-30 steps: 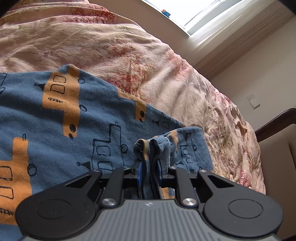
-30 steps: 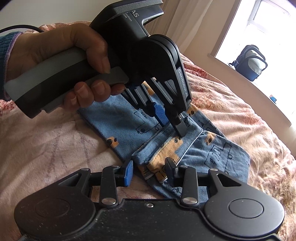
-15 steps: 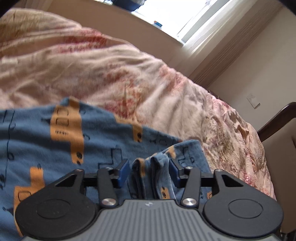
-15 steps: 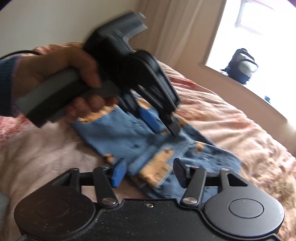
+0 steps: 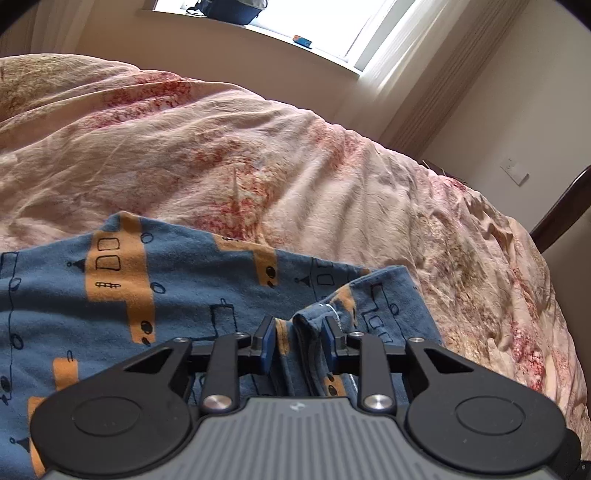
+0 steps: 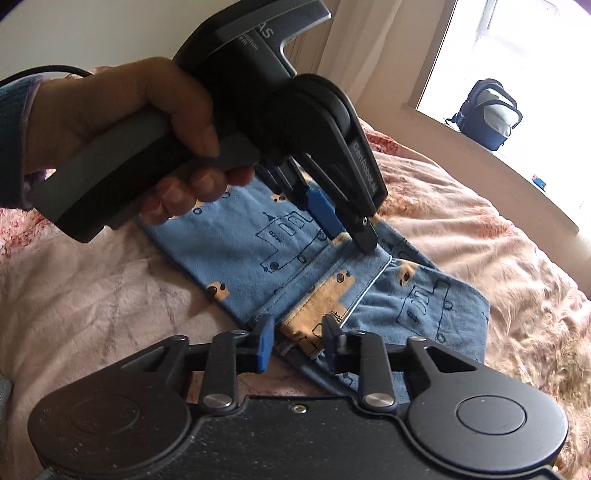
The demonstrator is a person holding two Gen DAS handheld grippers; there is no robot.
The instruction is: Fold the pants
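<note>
Mid-fold on the bed (image 5: 295, 155): blue printed pants (image 6: 280, 251) lying flat, doubled edge bunched between both hand-held grippers, left (image 5: 298, 338) and right (image 6: 298, 332), jaws closing on cloth, not yet clamped. Next, likely: firm pinch, then carrying edge across evenly.

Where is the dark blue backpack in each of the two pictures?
Left wrist view: the backpack sits on the windowsill at the very top edge, left of middle, mostly cut off.
Right wrist view: the backpack sits on the windowsill at the upper right, in full view.
Shared landmark: the blue pants with orange vehicles lie on the bed in both.
</note>
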